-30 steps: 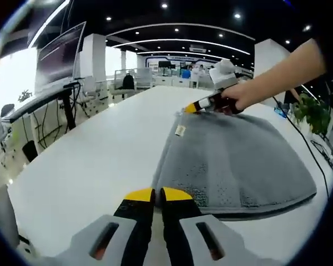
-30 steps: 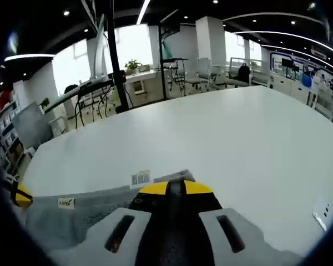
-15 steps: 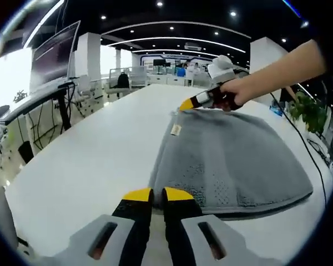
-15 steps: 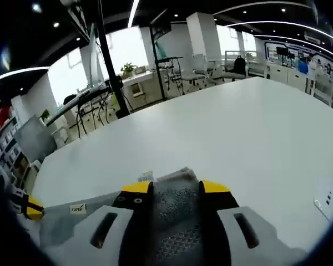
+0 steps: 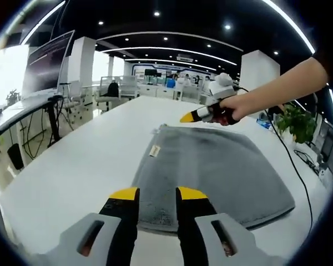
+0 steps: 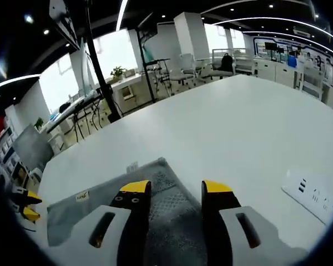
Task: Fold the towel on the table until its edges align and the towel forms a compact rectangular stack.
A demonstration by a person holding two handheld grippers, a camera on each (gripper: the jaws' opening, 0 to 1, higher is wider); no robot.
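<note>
The grey towel (image 5: 211, 166) lies flat and folded on the white table (image 5: 83, 166), a small tag (image 5: 154, 151) on its left edge. My left gripper (image 5: 157, 194) stands open at the towel's near edge, nothing between its yellow tips. A hand holds my right gripper (image 5: 190, 117) just above the towel's far corner. In the right gripper view that gripper (image 6: 176, 188) is open over the towel (image 6: 165, 178), with cloth showing between the jaws but not pinched. The left gripper (image 6: 23, 204) peeks in at the far left.
A white power strip (image 6: 316, 194) lies on the table to the right. A black cable (image 5: 299, 166) runs past the towel's right side, near a potted plant (image 5: 297, 119). Desks, monitors and chairs stand beyond the table's far edges.
Both grippers have opened. The right one let go of the towel's far corner, which now lies flat. The left one moved right, over the towel's near edge.
</note>
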